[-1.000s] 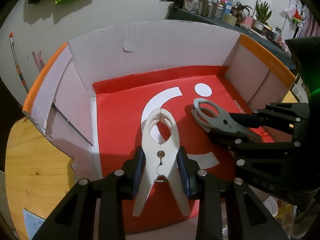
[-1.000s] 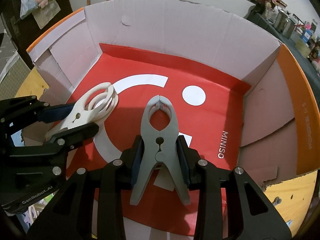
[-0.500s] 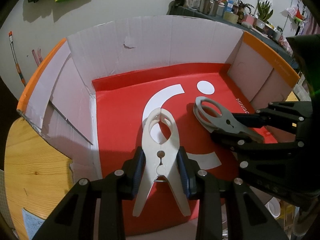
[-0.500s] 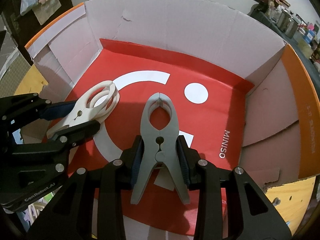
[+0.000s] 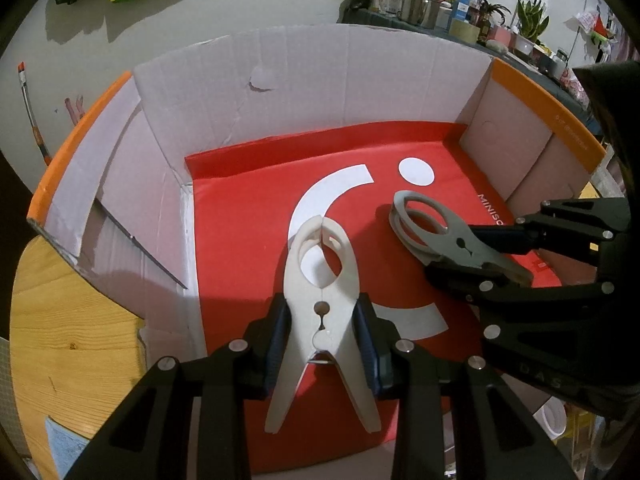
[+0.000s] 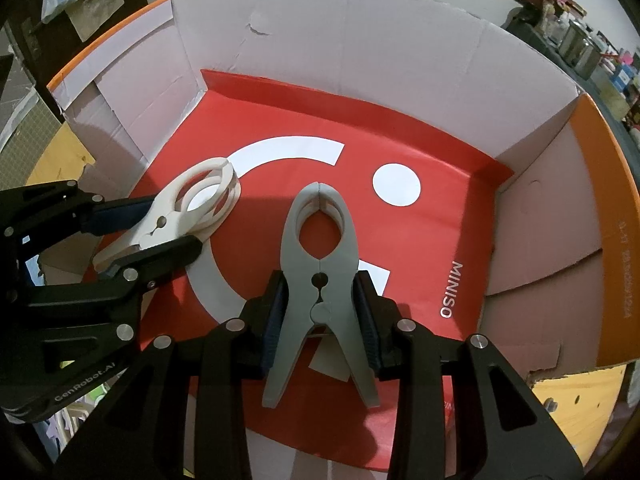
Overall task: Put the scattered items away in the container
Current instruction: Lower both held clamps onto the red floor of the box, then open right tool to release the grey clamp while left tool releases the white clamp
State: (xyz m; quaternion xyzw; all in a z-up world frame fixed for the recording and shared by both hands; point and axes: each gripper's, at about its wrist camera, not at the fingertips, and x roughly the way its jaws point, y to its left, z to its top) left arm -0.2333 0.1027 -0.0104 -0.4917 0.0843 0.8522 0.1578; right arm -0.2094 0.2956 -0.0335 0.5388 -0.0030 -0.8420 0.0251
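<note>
My left gripper (image 5: 322, 330) is shut on a large white clamp (image 5: 320, 280), its blue pads squeezing the clamp's body just above the red floor of the cardboard box (image 5: 340, 80). The same white clamp (image 6: 188, 212) and left gripper (image 6: 156, 228) show at the left of the right wrist view. My right gripper (image 6: 320, 308) is shut on a grey clamp (image 6: 318, 248), held over the red floor of the box (image 6: 360, 52). That grey clamp (image 5: 444, 232) and right gripper (image 5: 480, 252) appear at the right of the left wrist view.
The box has pale inner walls with orange outer flaps (image 6: 612, 220) and a red MINISO sheet (image 6: 440, 240) on its bottom. It stands on a wooden table (image 5: 60, 320). A cluttered shelf (image 5: 440, 4) lines the far wall.
Both grippers hold about the same place with their clamps. The views shifted only slightly, with the box sitting a little lower in the frame.
</note>
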